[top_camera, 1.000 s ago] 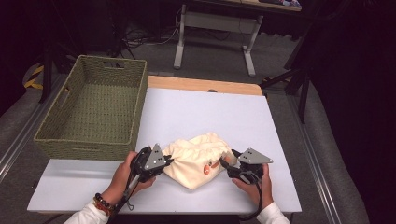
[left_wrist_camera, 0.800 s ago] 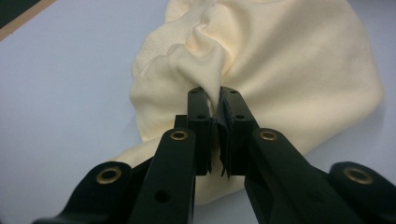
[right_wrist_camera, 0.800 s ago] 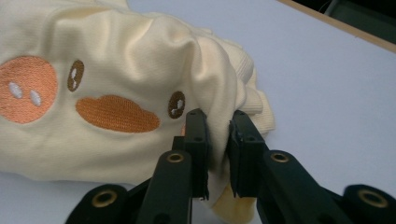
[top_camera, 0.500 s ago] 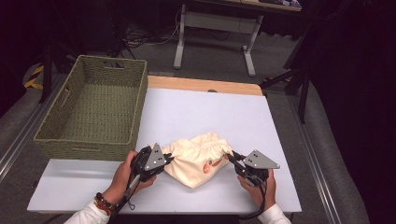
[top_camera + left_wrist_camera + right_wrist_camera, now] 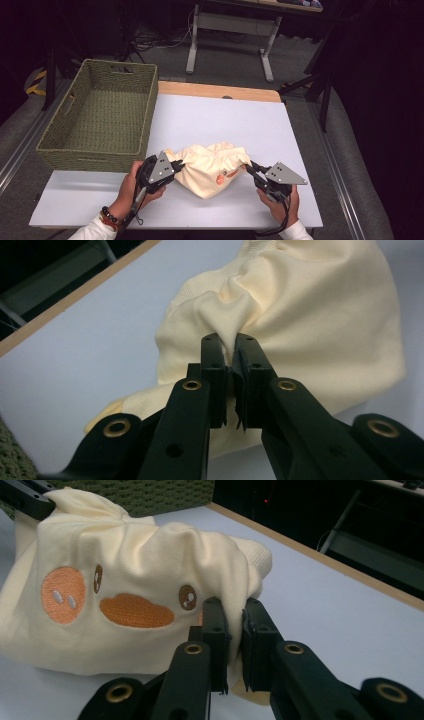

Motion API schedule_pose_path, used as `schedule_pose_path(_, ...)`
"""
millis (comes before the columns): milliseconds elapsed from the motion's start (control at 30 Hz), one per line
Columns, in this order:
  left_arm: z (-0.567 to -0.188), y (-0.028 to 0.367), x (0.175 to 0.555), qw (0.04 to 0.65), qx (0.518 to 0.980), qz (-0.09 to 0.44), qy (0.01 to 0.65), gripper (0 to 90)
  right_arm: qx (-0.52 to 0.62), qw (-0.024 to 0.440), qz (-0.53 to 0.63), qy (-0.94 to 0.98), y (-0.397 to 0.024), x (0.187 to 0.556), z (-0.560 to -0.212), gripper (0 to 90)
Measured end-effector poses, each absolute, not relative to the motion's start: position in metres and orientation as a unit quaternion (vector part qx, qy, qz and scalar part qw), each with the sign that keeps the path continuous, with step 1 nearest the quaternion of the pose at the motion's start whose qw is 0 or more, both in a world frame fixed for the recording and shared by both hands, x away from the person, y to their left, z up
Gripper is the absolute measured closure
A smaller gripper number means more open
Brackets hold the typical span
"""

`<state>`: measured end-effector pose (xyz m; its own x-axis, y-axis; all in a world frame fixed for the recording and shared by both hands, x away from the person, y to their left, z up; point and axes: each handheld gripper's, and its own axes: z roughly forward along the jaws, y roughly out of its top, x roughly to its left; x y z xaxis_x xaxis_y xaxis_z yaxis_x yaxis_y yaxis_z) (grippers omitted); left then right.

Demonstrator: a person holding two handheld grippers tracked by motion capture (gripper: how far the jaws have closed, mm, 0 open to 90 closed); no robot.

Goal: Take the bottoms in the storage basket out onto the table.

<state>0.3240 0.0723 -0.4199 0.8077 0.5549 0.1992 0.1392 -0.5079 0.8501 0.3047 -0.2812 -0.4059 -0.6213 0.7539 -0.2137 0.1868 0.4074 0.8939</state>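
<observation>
The left gripper (image 5: 233, 345) pinches a fold of the cream garment (image 5: 212, 167); the right gripper (image 5: 234, 611), its jaws having just closed, clamps the opposite edge (by the embroidered duck face). The garment sags between them over the table (image 5: 215, 120).

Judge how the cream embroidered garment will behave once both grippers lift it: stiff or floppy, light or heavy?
Probably floppy: the cream garment bunches into soft folds where the left gripper and right gripper pinch it, so the middle would likely sag. It looks like thin knit, so probably light. The ribbed fabric seems unlikely to slip from shut jaws.
</observation>
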Motion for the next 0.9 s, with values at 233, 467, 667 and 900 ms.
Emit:
schedule_pose_path(233,-0.4201,0.0759,0.3234,0.454,0.834,0.228,0.215,84.0,0.3,0.31,0.461,0.776,-0.2781,0.3075,-0.4048,82.0)
schedule_pose_path(467,-0.42,0.0777,0.3241,0.454,0.835,0.228,0.214,84.0,0.3,0.307,0.46,0.777,-0.2783,0.3108,-0.4076,82.0)
schedule_pose_path(667,-0.4205,0.0769,0.3232,0.452,0.836,0.229,0.211,84.0,0.305,0.308,0.459,0.775,-0.2785,0.3116,-0.41,81.6)
schedule_pose_path(900,-0.4222,0.0785,0.3232,0.452,0.837,0.226,0.211,84.0,0.303,0.31,0.458,0.776,-0.2774,0.3119,-0.4103,81.6)
